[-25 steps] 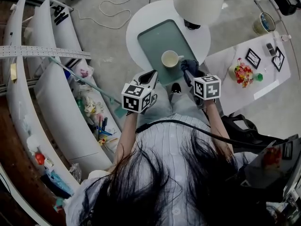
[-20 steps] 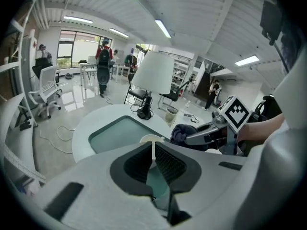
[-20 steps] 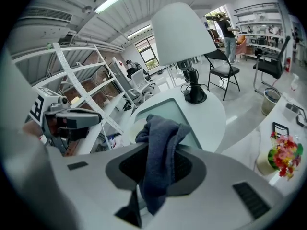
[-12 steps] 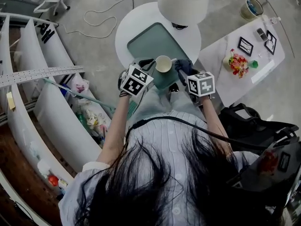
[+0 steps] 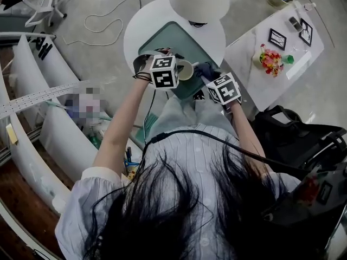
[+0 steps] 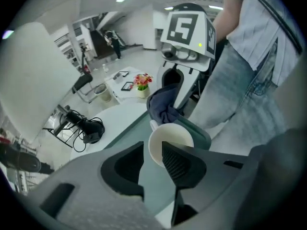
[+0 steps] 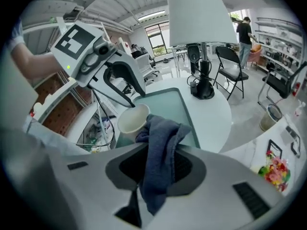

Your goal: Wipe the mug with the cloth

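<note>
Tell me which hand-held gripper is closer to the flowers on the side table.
Right. The right hand-held gripper, clamping the cloth, sits on the side of the mug toward the flowers; the left hand-held gripper is across the mug, farther away.

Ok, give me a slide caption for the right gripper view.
Right gripper holds the blue cloth beside the cream mug.

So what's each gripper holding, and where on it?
The left gripper holds the mug by its rim; the right gripper pinches the cloth near its middle.
</note>
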Motion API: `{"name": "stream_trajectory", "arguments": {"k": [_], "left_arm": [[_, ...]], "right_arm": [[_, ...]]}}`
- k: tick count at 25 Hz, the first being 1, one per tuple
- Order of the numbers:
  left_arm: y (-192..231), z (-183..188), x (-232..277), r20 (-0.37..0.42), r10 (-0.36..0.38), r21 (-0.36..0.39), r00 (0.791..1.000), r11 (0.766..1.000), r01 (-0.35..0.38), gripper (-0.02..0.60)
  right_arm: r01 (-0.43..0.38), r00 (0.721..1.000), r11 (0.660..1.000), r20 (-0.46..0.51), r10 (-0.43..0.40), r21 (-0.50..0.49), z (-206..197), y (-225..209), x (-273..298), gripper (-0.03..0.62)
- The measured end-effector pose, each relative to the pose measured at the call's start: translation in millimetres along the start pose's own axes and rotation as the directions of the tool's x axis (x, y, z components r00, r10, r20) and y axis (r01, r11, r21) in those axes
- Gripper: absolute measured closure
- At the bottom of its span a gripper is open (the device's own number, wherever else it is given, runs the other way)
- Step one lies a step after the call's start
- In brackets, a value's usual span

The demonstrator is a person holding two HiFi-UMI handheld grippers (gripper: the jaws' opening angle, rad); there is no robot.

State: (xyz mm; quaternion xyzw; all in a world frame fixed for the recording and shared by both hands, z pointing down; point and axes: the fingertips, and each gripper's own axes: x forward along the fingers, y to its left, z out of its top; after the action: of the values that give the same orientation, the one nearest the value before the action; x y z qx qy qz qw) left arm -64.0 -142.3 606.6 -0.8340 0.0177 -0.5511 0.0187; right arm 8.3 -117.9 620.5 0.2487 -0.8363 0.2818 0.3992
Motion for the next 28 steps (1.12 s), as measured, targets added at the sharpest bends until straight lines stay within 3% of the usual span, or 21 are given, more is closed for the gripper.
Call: {"name": "stream_trajectory", "arguments": {"k": [3,5,9,11,14,17,20,28], "left_arm": [[-5.8,-9.0,15.8,-0.082,-0.046,0.095,0.996,0.994,0.054,0.477],[-5.2,-7.8,22.5,-0.096,-0.055,0.093,0.994,0.994,0.064,0.477],[-0.6,-1.8,32.4,-0.091,-0.064,0.029,0.994,0.997,0.067,0.485],[4.1,-1.0,36.8,-0.087,-0.045,-0.004,0.995,0.999,0.045,0.521],[10.1,-0.8,39.9,-0.054,-0.027,-0.148,0.998,0.989,0.019,0.543],[13.0,0.4,37.9,-0.003,-0.011,-0.31,1.0,0.951,0.01,0.543],[15.6,-1.6,35.6,0.021,0.049,-0.425,0.999,0.904,-0.035,0.543],[16.6,-12.2,31.5,-0.005,0.185,-0.619,0.983,0.771,-0.148,0.541]], "right_arm": [[0.01,1.0,0.999,-0.022,-0.011,-0.052,1.3,1.7,4.6,0.5],[0.019,0.999,0.997,-0.033,-0.021,-0.077,1.4,0.3,6.9,0.5],[0.028,0.999,0.995,-0.041,-0.032,-0.099,0.4,-3.2,8.7,0.5],[0.031,0.998,0.995,-0.043,-0.035,-0.098,-0.8,-4.2,9.2,0.5],[0.042,0.998,0.995,-0.039,-0.046,-0.091,-1.2,-4.8,10.9,0.5],[0.064,0.997,0.995,-0.031,-0.067,-0.071,-0.7,-8.0,12.3,0.5],[0.071,0.997,0.997,-0.026,-0.072,-0.04,-0.7,-9.3,13.6,0.5],[0.054,0.998,0.998,-0.022,-0.054,0.017,-6.6,-5.0,15.4,0.5]]}}
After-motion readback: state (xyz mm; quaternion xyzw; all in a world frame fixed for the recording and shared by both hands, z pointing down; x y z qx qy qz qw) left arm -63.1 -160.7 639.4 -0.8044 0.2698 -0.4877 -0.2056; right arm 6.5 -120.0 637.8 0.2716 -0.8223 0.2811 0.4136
